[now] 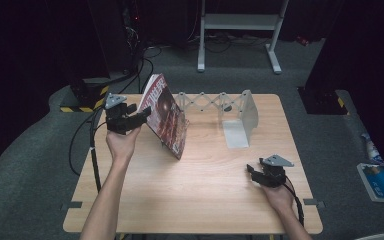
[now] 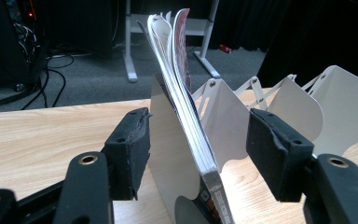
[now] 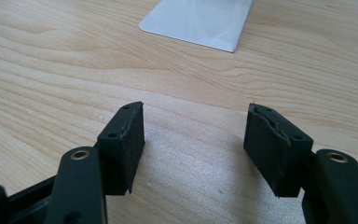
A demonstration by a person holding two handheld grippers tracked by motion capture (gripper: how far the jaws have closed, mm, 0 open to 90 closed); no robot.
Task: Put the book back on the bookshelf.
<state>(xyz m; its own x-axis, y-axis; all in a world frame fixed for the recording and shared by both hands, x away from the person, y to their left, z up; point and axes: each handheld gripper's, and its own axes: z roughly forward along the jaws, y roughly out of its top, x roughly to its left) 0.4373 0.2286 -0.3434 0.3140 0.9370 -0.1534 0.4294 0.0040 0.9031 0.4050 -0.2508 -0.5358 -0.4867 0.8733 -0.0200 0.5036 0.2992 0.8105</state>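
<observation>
A thin red-covered book [image 1: 166, 117] stands tilted on the wooden table [image 1: 190, 195], leaning at the left end of a white expandable rack [image 1: 240, 117]. My left gripper [image 1: 142, 116] is at the book's left edge, level with it. In the left gripper view the book [image 2: 186, 130] and a white rack panel [image 2: 168, 158] stand between the open jaws, with gaps to both pads [image 2: 130, 144]. My right gripper [image 1: 252, 172] rests low over the table's front right, open. Its view has bare wood between the jaws [image 3: 196, 140] and the rack's flat foot [image 3: 200, 21] ahead.
The rack's end panel [image 1: 247, 112] stands at the table's back right. Cables [image 1: 77, 145] trail off the left edge. On the floor are a white desk frame [image 1: 240, 22] behind, a black-yellow striped base [image 1: 82, 102] back left, and a blue-white packet [image 1: 380, 181] right.
</observation>
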